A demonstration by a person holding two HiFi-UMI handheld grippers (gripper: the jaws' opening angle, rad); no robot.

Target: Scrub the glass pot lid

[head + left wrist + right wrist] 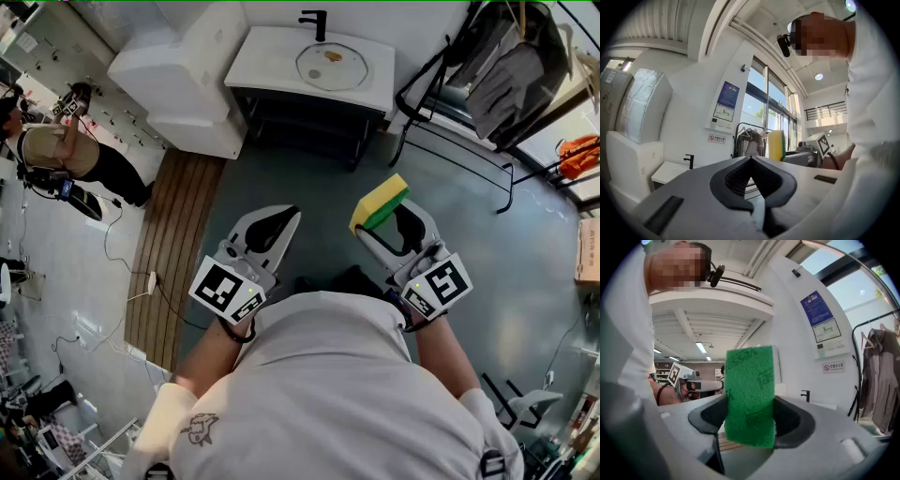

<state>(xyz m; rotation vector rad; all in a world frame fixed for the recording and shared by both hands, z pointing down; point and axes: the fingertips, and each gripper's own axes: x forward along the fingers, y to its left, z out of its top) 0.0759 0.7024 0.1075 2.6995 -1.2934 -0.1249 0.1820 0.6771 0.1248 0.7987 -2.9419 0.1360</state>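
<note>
At twelve o'clock in the head view, well apart from both grippers, a white washbasin (pixel 375 86) stands against the wall with a black tap (pixel 317 22) at its back edge. A round, clear disc lies in its bowl and seems to be the glass pot lid (pixel 330 66), though it is too small to be sure.

Just off centre toward nine o'clock, the left gripper (pixel 286 220) (pixel 750 161) points at the basin. Its jaws are pressed together with nothing between them. Its marker cube (pixel 228 289) sits at the person's wrist.

Toward three o'clock, the right gripper (pixel 384 220) (pixel 749 418) is clenched on a sponge (pixel 379 201) (pixel 750 394). The sponge is yellow foam with a green scouring face. It stands upright between the dark pads and rises well above them. In the right gripper view the green face is turned to the camera. The two grippers are side by side, near each other but not touching.

At one to two o'clock a black clothes rack (pixel 450 141) carries grey garments (pixel 520 66). At eleven o'clock a large white unit (pixel 178 75) stands just beside the basin. A strip of wooden slats (pixel 173 253) runs down the grey floor (pixel 525 272) toward eight o'clock. At ten o'clock another person (pixel 66 150) stands far off.
</note>
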